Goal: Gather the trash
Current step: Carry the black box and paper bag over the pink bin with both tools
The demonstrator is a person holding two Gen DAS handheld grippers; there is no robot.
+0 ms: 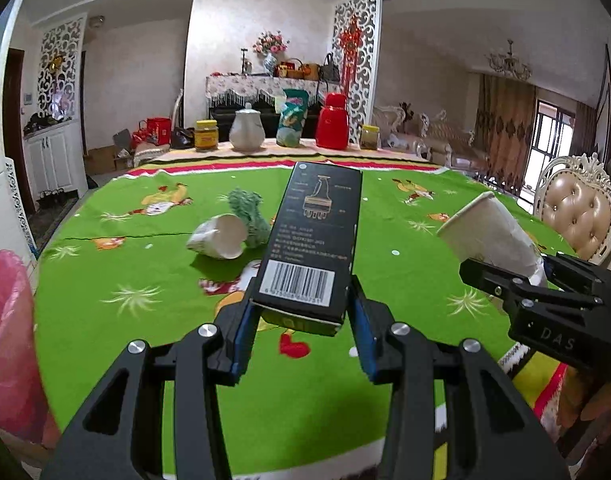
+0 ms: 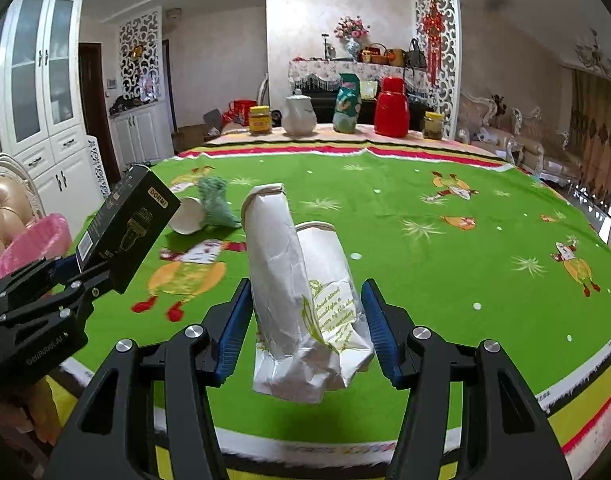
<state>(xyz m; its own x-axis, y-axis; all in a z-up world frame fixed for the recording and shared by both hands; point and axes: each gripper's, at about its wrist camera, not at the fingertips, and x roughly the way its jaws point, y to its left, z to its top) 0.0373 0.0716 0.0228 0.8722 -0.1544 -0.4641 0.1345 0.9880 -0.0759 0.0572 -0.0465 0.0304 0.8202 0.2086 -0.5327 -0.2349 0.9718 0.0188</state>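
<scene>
left gripper [image 1: 301, 322] clamps a black box [image 1: 313, 236]; right gripper [image 2: 307, 324] clamps crushed paper cups [image 2: 301, 292]; pink bin [image 1: 5, 336] cut off at left edge.

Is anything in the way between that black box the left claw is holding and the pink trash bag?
Nothing visible blocks it. The black box is lifted above the table in the left gripper, and the pink trash bag sits off the table's left edge with only open tablecloth between.

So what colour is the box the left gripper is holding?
Black, with a white barcode label; the box in the left gripper shows best in the left wrist view.
</scene>
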